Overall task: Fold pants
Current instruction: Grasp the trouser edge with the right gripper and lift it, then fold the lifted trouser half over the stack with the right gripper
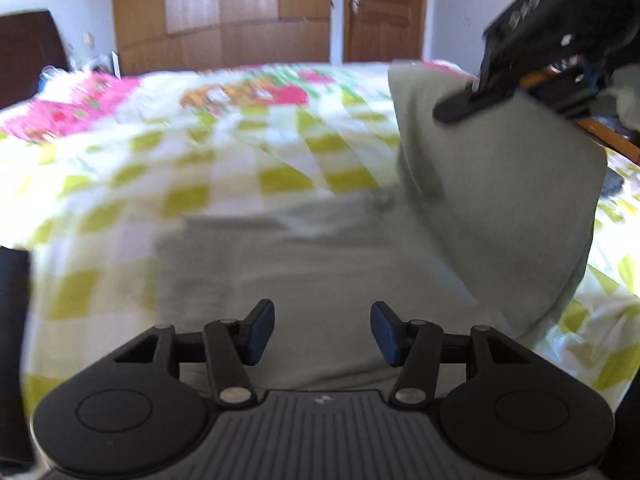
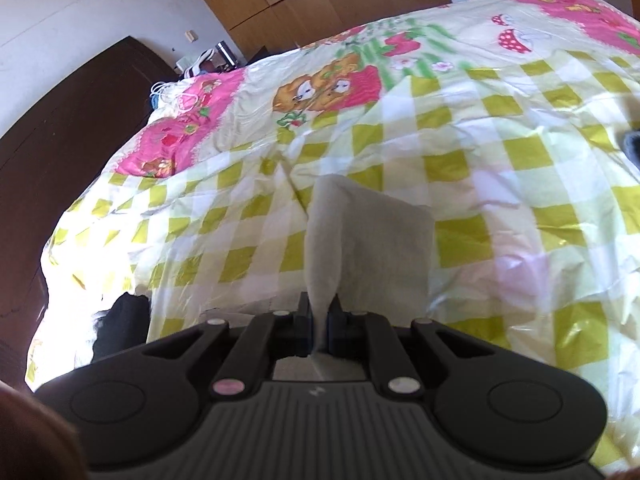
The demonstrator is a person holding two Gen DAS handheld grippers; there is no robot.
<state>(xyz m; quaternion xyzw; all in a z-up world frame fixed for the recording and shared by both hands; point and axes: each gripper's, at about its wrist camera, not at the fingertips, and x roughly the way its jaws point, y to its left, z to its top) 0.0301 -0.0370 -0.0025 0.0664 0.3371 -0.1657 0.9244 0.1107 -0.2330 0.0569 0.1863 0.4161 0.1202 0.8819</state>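
Note:
Grey-green pants (image 1: 320, 272) lie on the checked bedspread (image 1: 200, 152). My left gripper (image 1: 322, 330) is open and empty, low over the flat part of the pants. My right gripper (image 2: 319, 322) is shut on one end of the pants (image 2: 372, 232) and holds it lifted above the bed. In the left wrist view the right gripper (image 1: 476, 100) shows at the upper right, with the raised cloth (image 1: 500, 184) hanging from it and curving down to the flat part.
The bed carries a yellow-green checked cover with pink cartoon prints (image 2: 328, 88). A dark wooden headboard (image 2: 72, 128) stands at the left. Wooden wardrobes (image 1: 224, 12) and a door (image 1: 384, 8) line the far wall. Clutter sits by the bedside (image 2: 204, 62).

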